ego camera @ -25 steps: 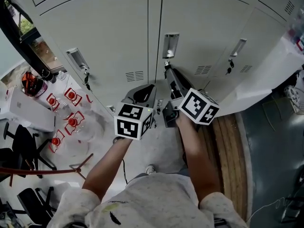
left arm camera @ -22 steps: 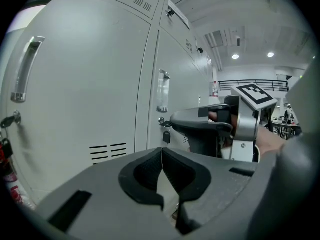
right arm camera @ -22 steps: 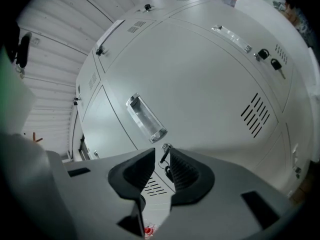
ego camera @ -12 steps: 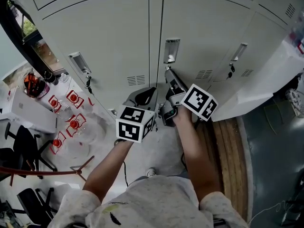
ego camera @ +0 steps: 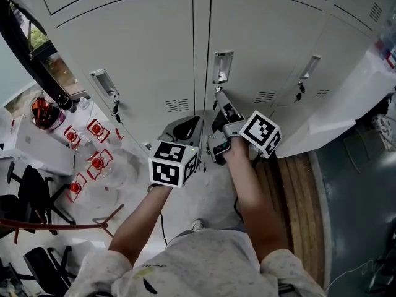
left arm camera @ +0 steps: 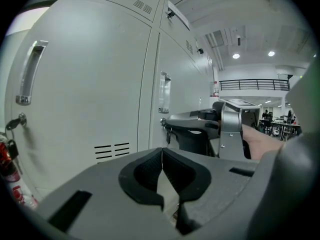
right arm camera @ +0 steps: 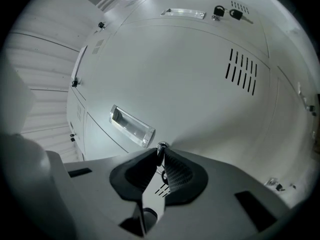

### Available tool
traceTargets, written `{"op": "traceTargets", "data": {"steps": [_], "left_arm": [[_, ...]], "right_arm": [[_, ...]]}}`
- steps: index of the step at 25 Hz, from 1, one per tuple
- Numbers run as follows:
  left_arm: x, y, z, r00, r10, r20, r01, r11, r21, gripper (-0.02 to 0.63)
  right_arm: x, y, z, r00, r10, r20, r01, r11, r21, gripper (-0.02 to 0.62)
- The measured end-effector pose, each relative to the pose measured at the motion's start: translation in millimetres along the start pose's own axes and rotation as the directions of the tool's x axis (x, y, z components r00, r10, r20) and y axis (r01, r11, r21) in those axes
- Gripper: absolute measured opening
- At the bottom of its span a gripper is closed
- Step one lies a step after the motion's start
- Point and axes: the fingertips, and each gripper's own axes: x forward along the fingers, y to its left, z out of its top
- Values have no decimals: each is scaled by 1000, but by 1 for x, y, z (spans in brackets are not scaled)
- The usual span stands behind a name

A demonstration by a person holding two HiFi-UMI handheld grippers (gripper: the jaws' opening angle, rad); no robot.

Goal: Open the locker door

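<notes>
- locker door (ego camera: pixel 266 42): middle one of a row of pale grey doors, closed and flush with its neighbours; seen from above in the head view.
- handle (ego camera: pixel 223 65): recessed metal pull near the door's left edge; in the right gripper view it lies just up and left of the claw tips.
- key (right arm camera: pixel 161 146): small metal piece in the lock just below the handle, at the very tips of the right claw.
- right claw (right arm camera: pixel 160 151): jaws pressed together on the key; in the head view it reaches out from the person's right hand to the lock, touching the door (ego camera: pixel 218 98).
- left claw (left arm camera: pixel 161 151): jaws closed tip to tip with nothing between them; it is held just left of the right claw and short of the door, apart from it.
- vent slots (right arm camera: pixel 242 71): short rows of slits in the door, to the right of the lock.
- neighbouring door (ego camera: pixel 136 48): to the left, closed, with its own handle and a key hanging in its lock.
</notes>
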Motion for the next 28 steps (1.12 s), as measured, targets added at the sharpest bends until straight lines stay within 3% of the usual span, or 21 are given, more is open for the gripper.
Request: {"op": "traceTargets", "data": {"steps": [13,28], "left_arm": [[-9,-15,-1,1000,-17,19,17,1000,-1,6],[-11,-48,1,995,-88,43,88,996,3,6]], "right_arm": [[-22,3,-2,1000,8,6,-8,1000,-1,40],[-61,9,0,1000,9,8,-8,999,-52,34]]}}
